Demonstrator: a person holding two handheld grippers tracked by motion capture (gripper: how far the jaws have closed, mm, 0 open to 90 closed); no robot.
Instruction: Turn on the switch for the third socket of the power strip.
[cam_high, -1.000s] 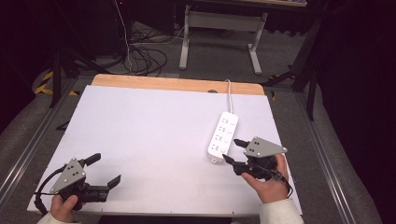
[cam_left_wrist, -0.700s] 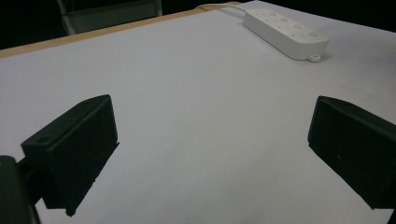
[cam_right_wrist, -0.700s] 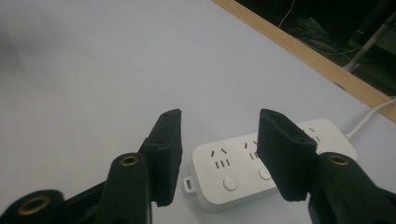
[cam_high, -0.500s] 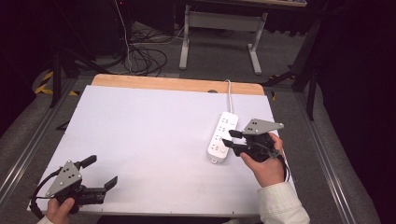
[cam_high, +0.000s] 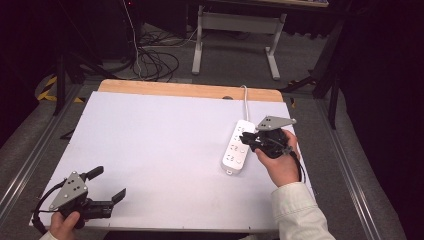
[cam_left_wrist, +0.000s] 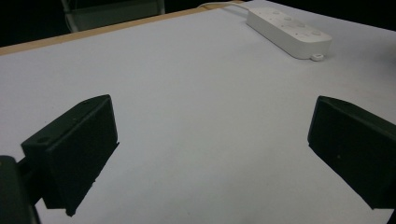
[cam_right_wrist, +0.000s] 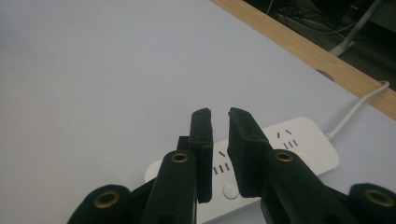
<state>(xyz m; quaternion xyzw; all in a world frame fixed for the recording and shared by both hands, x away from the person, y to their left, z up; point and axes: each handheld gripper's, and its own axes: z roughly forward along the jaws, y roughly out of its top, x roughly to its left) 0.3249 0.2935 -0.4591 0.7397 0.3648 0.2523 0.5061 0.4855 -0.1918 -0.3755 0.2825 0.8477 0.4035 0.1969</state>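
Note:
A white power strip (cam_high: 237, 147) lies on the right side of the white table top (cam_high: 150, 135), its cord (cam_high: 245, 97) running off the far edge. My right gripper (cam_high: 245, 136) hovers over the strip's middle, pointing left across it. In the right gripper view its jaws (cam_right_wrist: 219, 114) have just been closing and stand a narrow gap apart, with nothing between them and the strip (cam_right_wrist: 299, 140) below. My left gripper (cam_high: 109, 184) sits near the front left corner, jaws wide open and empty (cam_left_wrist: 210, 135). The strip (cam_left_wrist: 289, 30) shows far off in the left gripper view.
A wooden strip (cam_high: 190, 90) edges the table's far side. Behind it are loose cables on the floor (cam_high: 155, 57) and a grey desk frame (cam_high: 235, 30). Metal rails run along both table sides.
My right gripper has moved away from the front edge and up over the power strip, and its jaws have narrowed. The left gripper has slid a little toward the front edge.

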